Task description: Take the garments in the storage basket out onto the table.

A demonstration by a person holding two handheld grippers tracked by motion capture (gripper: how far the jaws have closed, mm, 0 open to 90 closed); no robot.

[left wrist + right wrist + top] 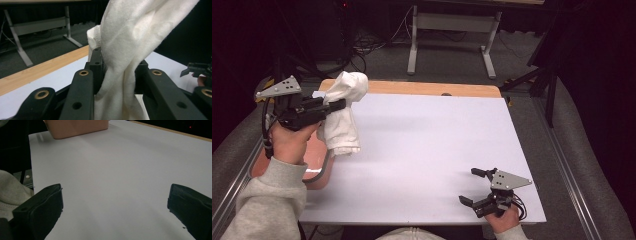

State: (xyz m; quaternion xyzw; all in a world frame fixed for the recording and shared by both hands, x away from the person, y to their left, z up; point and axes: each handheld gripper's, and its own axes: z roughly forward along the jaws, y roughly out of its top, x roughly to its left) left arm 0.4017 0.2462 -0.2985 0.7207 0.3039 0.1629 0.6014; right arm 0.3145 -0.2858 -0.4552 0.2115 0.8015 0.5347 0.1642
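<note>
A white cloth (pixel 343 112) hangs bunched in the air at the table's left side, over the near edge of a pink basin (pixel 316 152). My left gripper (pixel 336 106) is shut on the cloth; in the left gripper view the fabric (pixel 125 50) runs up between the two black jaws and drapes down in front of them. My right gripper (pixel 474 187) rests near the table's front right corner, open, with nothing between its jaws. In the right gripper view its fingers (pixel 45 207) stand wide apart over the bare white tabletop (pixel 112 182).
The white tabletop (pixel 427 150) has a wooden strip (pixel 432 89) along its far edge. The pink basin (pixel 75 127) sits at the left edge. Beyond the table stand a metal desk frame (pixel 452 30) and floor cables. A grey sleeve (pixel 267 200) enters at bottom left.
</note>
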